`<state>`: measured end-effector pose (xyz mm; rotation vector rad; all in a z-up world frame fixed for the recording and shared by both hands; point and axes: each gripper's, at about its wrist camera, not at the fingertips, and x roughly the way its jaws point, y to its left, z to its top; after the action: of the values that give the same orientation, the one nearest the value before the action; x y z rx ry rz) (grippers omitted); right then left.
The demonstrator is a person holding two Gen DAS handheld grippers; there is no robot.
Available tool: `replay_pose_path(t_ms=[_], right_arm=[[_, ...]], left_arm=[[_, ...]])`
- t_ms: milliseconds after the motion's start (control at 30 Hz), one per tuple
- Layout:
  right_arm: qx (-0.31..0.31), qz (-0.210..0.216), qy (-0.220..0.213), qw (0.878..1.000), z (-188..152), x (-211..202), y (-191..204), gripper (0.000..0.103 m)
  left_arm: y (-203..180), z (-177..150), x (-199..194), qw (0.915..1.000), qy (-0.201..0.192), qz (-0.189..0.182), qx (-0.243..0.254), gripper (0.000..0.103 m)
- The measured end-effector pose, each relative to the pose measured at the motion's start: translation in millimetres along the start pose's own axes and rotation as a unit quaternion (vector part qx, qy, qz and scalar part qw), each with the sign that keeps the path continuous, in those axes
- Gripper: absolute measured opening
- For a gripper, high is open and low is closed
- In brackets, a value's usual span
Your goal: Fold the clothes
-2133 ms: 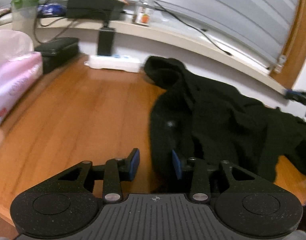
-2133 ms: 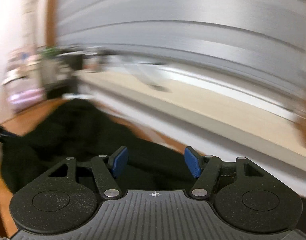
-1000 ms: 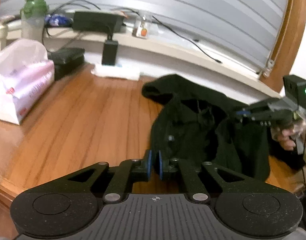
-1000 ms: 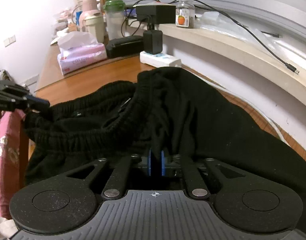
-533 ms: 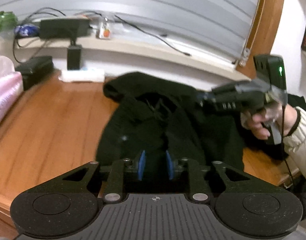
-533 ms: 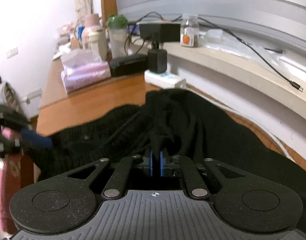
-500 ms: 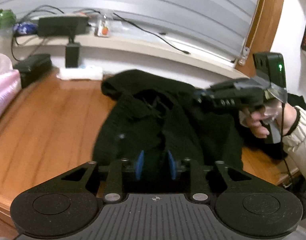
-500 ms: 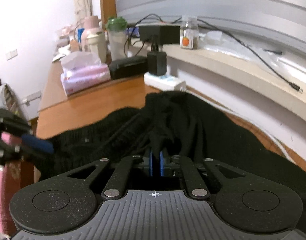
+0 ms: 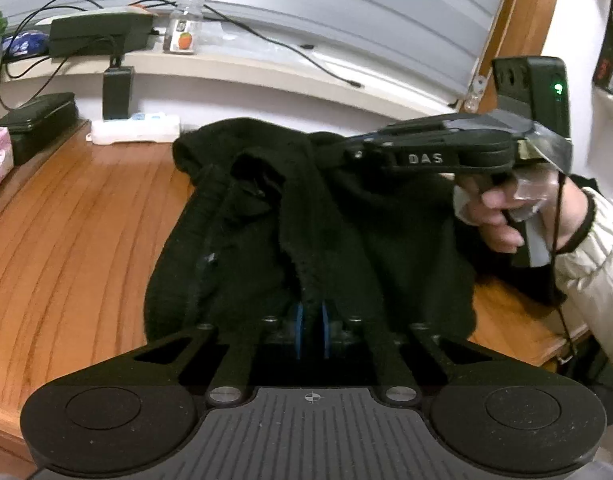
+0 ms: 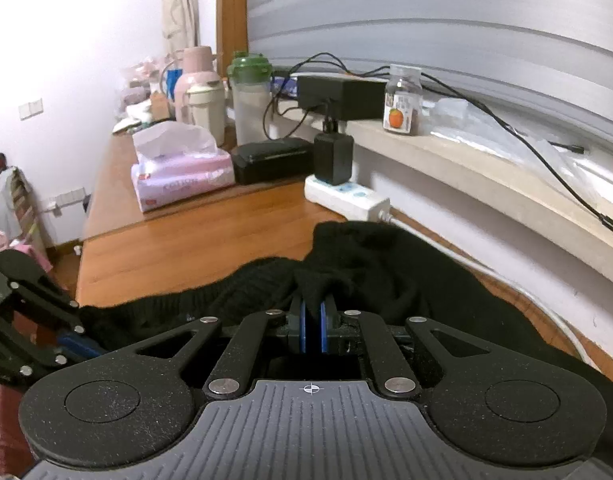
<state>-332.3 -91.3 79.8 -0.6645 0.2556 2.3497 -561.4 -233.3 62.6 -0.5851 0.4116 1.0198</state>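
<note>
A black garment (image 9: 266, 220) with a ribbed elastic band lies crumpled on the wooden table (image 9: 66, 220). My left gripper (image 9: 311, 320) is at its near edge, jaws closing, and the blue pads pinch a ridge of the black cloth. My right gripper (image 10: 312, 320) is shut on another fold of the garment (image 10: 386, 272) and holds it a little above the table. In the left wrist view the right gripper (image 9: 346, 152) reaches in from the right, held by a hand (image 9: 494, 216). The left gripper (image 10: 72, 340) shows at the right wrist view's left edge, with cloth stretched between the two.
A white power strip (image 10: 346, 196) with a black charger, a black case (image 10: 270, 160) and a pink tissue pack (image 10: 182, 176) stand at the back of the table. Bottles (image 10: 250, 96), a jar (image 10: 402, 100) and a cable lie on the ledge above.
My left gripper shifted onto the garment's near edge, opened slightly around a ridge of cloth and closed on it. The right gripper rose a little with its fold.
</note>
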Motion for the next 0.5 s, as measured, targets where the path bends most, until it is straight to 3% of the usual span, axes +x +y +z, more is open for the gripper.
replay_pose_path(t_ms=[133, 300, 400, 500], right_arm=[[0.003, 0.007, -0.012, 1.000, 9, 0, 2, 0.008], [-0.006, 0.035, -0.051, 0.998, 40, -6, 24, 0.003], [-0.006, 0.058, -0.061, 0.996, 57, 0, 47, 0.003], [-0.023, 0.067, -0.009, 0.997, 44, 26, 65, 0.003]], left_arm=[[-2, 9, -27, 0.9993, -0.029, 0.019, 0.012, 0.008], [18, 26, -93, 0.9947, -0.085, 0.059, 0.005, 0.008], [32, 26, -122, 0.9922, -0.087, 0.089, 0.000, 0.008], [50, 9, -121, 0.9938, -0.042, 0.101, -0.020, 0.009]])
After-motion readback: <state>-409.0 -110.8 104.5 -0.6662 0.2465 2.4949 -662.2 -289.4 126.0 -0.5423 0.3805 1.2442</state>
